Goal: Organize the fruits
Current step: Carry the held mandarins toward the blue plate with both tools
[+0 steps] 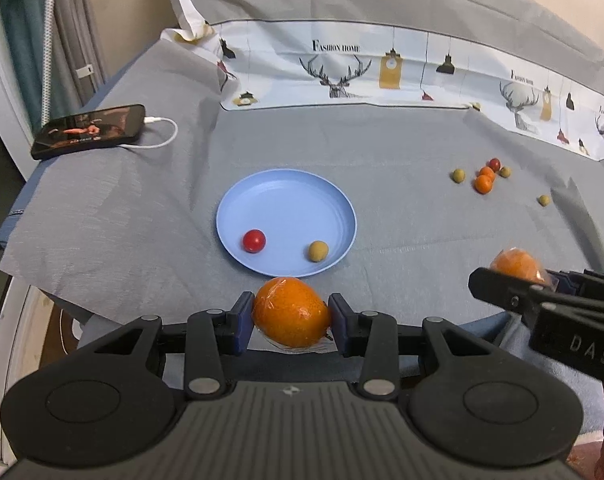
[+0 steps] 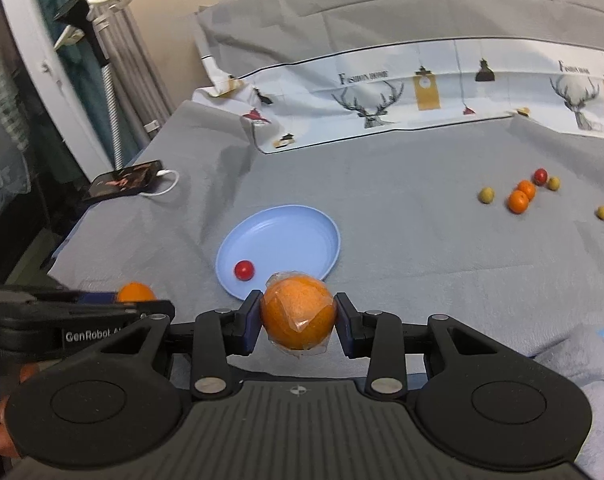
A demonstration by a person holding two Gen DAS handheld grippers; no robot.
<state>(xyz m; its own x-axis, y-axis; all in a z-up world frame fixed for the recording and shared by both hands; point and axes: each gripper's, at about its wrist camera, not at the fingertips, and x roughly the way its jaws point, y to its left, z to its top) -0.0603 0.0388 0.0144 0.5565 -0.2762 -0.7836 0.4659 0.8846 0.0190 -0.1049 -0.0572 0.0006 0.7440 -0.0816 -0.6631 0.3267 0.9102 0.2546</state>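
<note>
A: What does the left gripper (image 1: 291, 314) carry?

B: A plastic-wrapped orange (image 1: 290, 312), pinched between its two blue pads, one on each side. It hangs above the near edge of the grey cloth (image 1: 382, 152), just in front of the blue plate (image 1: 286, 184).

A: And the right gripper (image 2: 298, 314)?

B: The same grip on a second wrapped orange (image 2: 298, 312): both pads press on the fruit. From its own camera this orange covers the plate's near rim. In the left wrist view the right gripper comes in from the right edge, its orange showing above the black fingers.

A: What lies in the plate?

B: A red cherry tomato (image 1: 254, 241) on the left and a small yellow-green fruit (image 1: 317, 251) on the right, well apart.

A: Any fruit outside it?

B: Yes, a loose group far to the right on the cloth: two small oranges (image 1: 484, 180) touching, a red tomato (image 1: 494, 164) just behind them, and three small greenish fruits (image 1: 458, 176) scattered around.

A: Anything else?

B: A phone (image 1: 90, 130) with a white charging cable (image 1: 162, 136) lies at the cloth's left edge, and a deer-print sheet (image 1: 342, 76) runs along the back.
</note>
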